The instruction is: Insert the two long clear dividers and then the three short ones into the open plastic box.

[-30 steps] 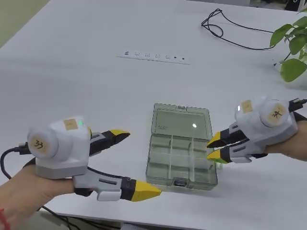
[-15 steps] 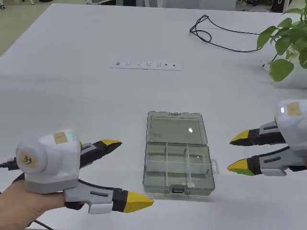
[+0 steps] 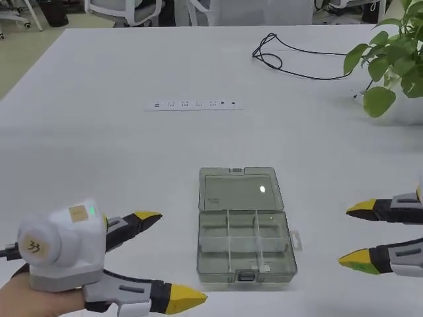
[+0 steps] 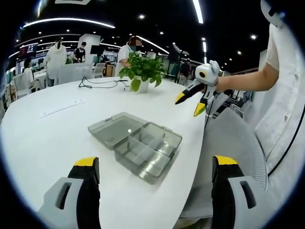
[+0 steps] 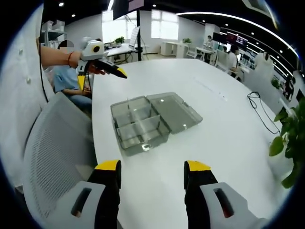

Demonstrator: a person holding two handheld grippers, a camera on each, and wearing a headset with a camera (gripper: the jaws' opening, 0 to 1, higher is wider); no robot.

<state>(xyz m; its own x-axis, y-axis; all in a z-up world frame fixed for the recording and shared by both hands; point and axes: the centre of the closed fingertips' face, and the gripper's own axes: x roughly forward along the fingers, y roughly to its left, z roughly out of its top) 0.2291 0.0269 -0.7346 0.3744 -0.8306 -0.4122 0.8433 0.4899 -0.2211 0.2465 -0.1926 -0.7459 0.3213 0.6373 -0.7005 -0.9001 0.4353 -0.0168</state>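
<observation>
The clear grey plastic box (image 3: 210,246) lies open near the table's front edge, its lid (image 3: 239,190) flat behind it. Clear dividers (image 3: 228,231) stand inside and split it into several compartments. A small clear piece (image 3: 295,239) lies against the box's right side. My left gripper (image 3: 168,259) is open and empty, to the left of the box. My right gripper (image 3: 353,234) is also open and empty, well to the right of it. The left gripper view has the box (image 4: 143,145) ahead of its jaws (image 4: 155,162), with the right gripper (image 4: 188,106) beyond. In the right gripper view the box (image 5: 140,124) sits ahead of the gripper (image 5: 152,165).
A white power strip (image 3: 193,104) lies mid-table and a black cable (image 3: 291,59) loops at the back right. A potted plant (image 3: 390,59) stands at the far right. A mesh chair (image 5: 52,143) is at the table's near edge. People are in the background.
My right gripper has drawn away to the right from the box's right edge and its jaws have spread wider. The head camera has tilted up. The left gripper stays open.
</observation>
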